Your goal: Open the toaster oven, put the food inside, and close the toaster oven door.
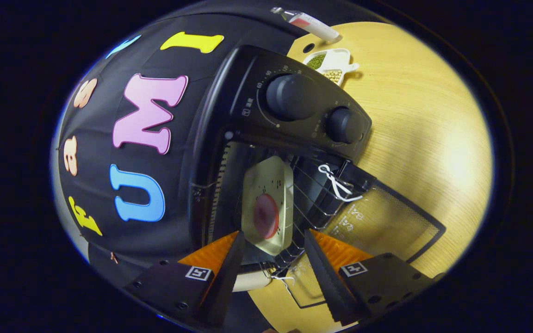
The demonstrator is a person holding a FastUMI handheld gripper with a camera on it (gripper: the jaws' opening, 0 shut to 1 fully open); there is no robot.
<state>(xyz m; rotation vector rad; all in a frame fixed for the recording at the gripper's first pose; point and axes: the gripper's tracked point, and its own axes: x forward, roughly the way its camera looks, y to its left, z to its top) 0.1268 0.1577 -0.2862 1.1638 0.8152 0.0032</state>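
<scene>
Inside toaster oven (266, 106), tray (267, 203) lengthwise inward, hand-held gripper (273, 245) open.

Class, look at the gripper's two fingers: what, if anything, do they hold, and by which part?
Nothing is held. The gripper is open, its fingers apart; the tray with the food sits on the toaster oven rack, just ahead.

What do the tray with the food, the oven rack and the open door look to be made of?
The tray looks like pale glazed ceramic or enamel, going by its soft sheen; it could be plastic. The rack is thin bare metal wire with glints. The door looks like clear glass with a dark dotted border: the wooden table shows through it. The claw is open, the tray just ahead of it.
</scene>
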